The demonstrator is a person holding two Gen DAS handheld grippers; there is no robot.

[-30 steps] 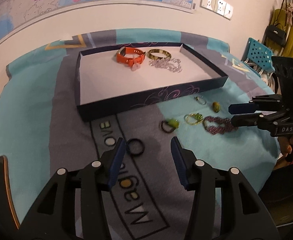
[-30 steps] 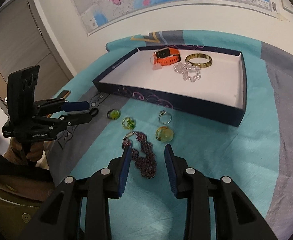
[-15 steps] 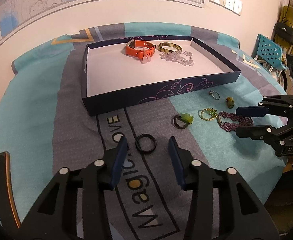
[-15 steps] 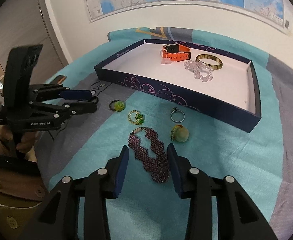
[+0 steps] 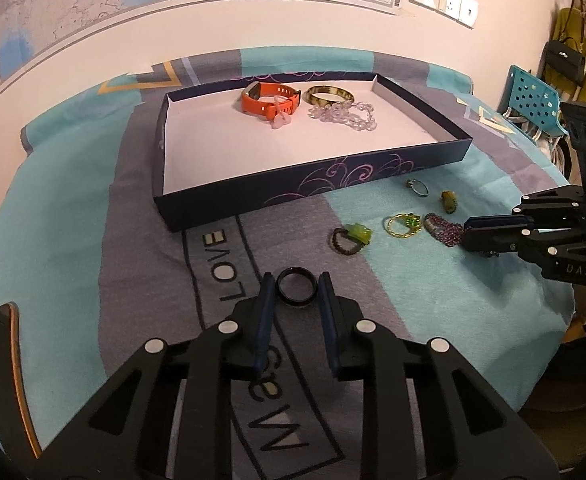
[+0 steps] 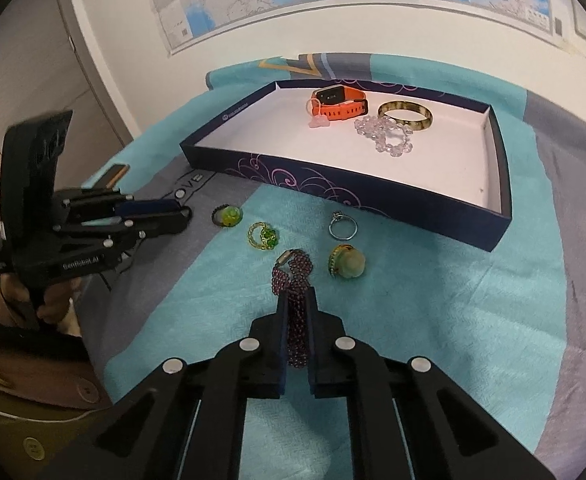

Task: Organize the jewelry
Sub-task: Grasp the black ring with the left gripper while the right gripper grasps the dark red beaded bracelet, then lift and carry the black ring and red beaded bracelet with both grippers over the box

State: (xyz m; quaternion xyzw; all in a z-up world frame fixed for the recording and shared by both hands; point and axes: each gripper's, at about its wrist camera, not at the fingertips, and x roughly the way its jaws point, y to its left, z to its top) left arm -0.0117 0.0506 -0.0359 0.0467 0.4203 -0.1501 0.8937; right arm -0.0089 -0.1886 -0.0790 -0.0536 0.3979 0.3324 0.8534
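Fingers of the right gripper (image 6: 296, 308) are pinched on the purple beaded bracelet (image 6: 293, 270); those of the left gripper (image 5: 296, 292) are closing around the black ring (image 5: 296, 288), both on the counter. Lifting into the tray (image 5: 373, 176) is judged next.

Teal-grey cloth (image 5: 73, 216) bears navy tray (image 5: 305, 196), rings, black ring (image 5: 296, 291), purple bracelet (image 6: 293, 276)

A second ago my right gripper (image 6: 296, 304) stood open over the purple beaded bracelet (image 6: 295, 280); now it pinches the strand, bunching it narrow. My left gripper (image 5: 296, 285) has come forward around the black ring (image 5: 297, 289), and its jaws are closing, pads beside the ring's rim.
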